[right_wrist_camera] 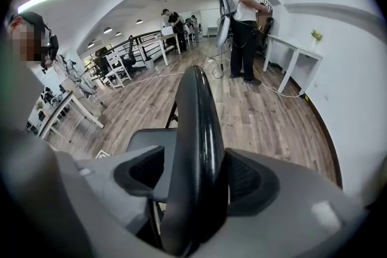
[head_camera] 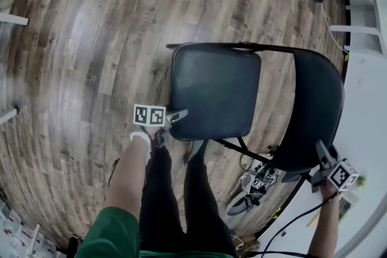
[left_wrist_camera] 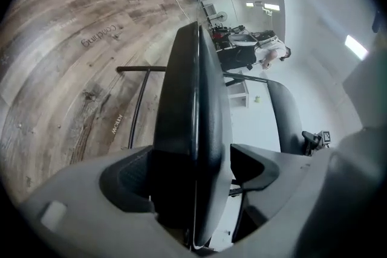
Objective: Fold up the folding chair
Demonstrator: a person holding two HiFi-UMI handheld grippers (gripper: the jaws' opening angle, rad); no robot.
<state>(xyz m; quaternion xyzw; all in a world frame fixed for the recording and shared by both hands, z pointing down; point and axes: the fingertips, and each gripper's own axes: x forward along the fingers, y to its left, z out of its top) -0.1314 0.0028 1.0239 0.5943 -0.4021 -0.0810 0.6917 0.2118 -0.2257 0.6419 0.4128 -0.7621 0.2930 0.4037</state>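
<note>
Two grippers: one in each hand, both set on the chair (head_camera: pixel 254 93), neither clamped.
Chair: unfolded, standing on the wood floor (head_camera: pixel 91 39) just in front of the person's legs (head_camera: pixel 181 202).
Seat (head_camera: pixel 214 90): black, lying flat, near edge toward the person.
Backrest (head_camera: pixel 317 106): black, curved, upright, to the right of the seat in the head view.
Frame: a black tube (head_camera: pixel 242 148) runs under the seat toward the backrest.
Left gripper (left_wrist_camera: pixel 192 175): at the seat's near left corner. Jaws spread wide with the seat edge running between them. Light shows between the seat and the pad on that view's right. The other side is too dark to tell contact. No squeeze visible.
Right gripper (right_wrist_camera: pixel 195 178): at the backrest's near end. Jaws spread with the backrest rim between them. There's a gap at the pad on that view's left, and the seat shows through it. The other pad sits very close to the rim, contact unclear. Not gripping.
Cable (head_camera: pixel 290 223): black, trails down from the right gripper's side.
Table (right_wrist_camera: pixel 296 60): white, against the wall, well apart from the chair.
Bystander (right_wrist_camera: pixel 242 21): standing near that table, far behind the chair.
</note>
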